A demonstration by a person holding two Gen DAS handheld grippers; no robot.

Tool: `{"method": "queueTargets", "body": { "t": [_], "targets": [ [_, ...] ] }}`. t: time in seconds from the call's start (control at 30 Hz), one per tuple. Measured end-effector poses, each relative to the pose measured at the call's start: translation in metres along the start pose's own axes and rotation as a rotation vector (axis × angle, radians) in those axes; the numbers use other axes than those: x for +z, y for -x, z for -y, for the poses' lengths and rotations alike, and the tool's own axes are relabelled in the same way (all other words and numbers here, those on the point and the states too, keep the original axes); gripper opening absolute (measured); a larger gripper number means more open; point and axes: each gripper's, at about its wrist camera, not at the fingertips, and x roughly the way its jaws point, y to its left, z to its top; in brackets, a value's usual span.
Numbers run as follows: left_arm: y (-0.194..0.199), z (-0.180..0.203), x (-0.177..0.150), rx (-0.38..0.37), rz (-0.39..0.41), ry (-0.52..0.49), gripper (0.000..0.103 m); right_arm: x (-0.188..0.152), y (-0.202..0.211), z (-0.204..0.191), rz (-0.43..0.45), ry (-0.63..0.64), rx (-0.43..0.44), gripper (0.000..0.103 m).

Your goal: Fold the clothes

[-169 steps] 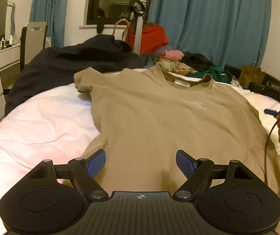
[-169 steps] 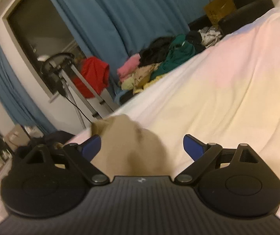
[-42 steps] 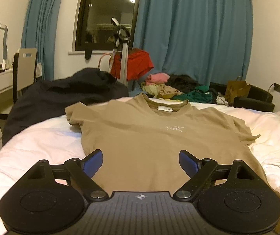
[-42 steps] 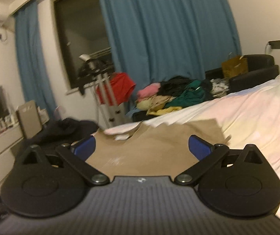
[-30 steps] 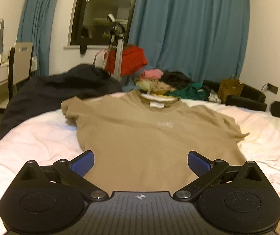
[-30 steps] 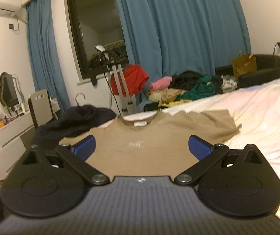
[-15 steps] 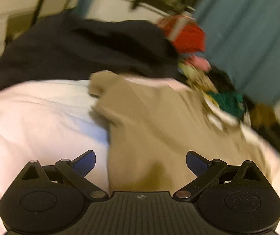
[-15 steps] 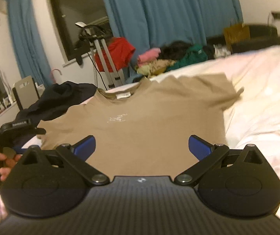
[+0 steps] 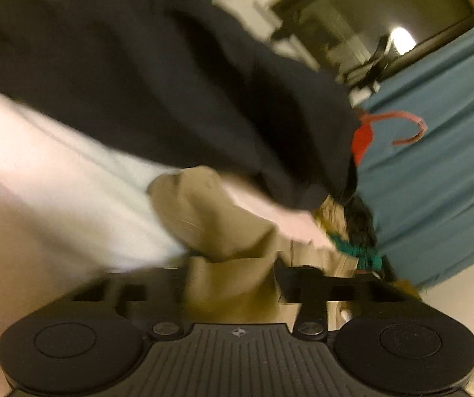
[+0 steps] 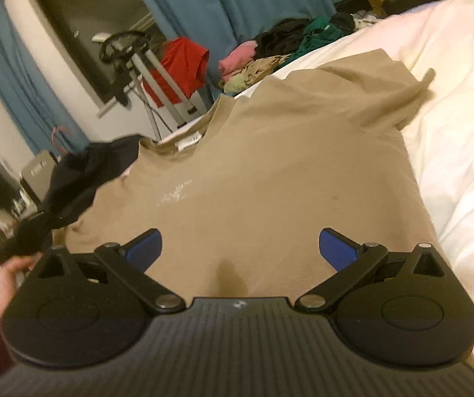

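Now left gripper jaws closing on tan T-shirt sleeve

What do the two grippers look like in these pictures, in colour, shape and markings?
Both are matte black. The right gripper has a ribbed centre plate with a small round emblem, two round discs at the sides, angled linkage bars with silver pivot pins, and blue finger pads. The left gripper has the same ribbed plate, discs and emblem; its pads are hidden by tan cloth. No cables or sleeves show.
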Motion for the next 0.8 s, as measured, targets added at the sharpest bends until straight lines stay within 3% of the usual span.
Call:
{"method": "queueTargets", "body": {
  "t": [0.07, 0.2, 0.3, 0.37, 0.43, 0.6, 0.7, 0.8],
  "targets": [
    [0.007, -0.001, 0.009, 0.049, -0.023, -0.060, 0.018, -0.001, 0.001, -0.004, 0.005, 0.028, -0.004, 0.103],
    [0.047, -0.011, 0.034, 0.097, 0.072, -0.083, 0.012, 0.000, 0.004, -0.007, 0.010, 0.029, -0.010, 0.103],
    [0.084, -0.028, 0.058, 0.145, 0.188, -0.042, 0.015, 0.001, 0.009, -0.006, 0.015, 0.008, -0.014, 0.103],
    [0.100, -0.044, 0.067, 0.190, 0.193, -0.008, 0.018, 0.002, 0.013, -0.006, 0.020, 0.002, -0.015, 0.103],
    [0.106, -0.056, 0.065, 0.185, 0.154, 0.042, 0.027, 0.003, 0.017, -0.007, 0.024, 0.002, -0.014, 0.103],
    [0.103, -0.062, 0.028, 0.048, 0.030, 0.150, 0.074, 0.000, 0.020, -0.010, 0.016, 0.010, -0.013, 0.103],
    [0.084, -0.052, 0.002, -0.041, -0.048, 0.192, 0.087, -0.001, 0.019, -0.012, 0.008, 0.018, -0.011, 0.103],
    [0.056, -0.033, -0.017, -0.036, -0.081, 0.183, 0.086, -0.001, 0.018, -0.013, 0.000, 0.016, -0.011, 0.103]
  ]
}}
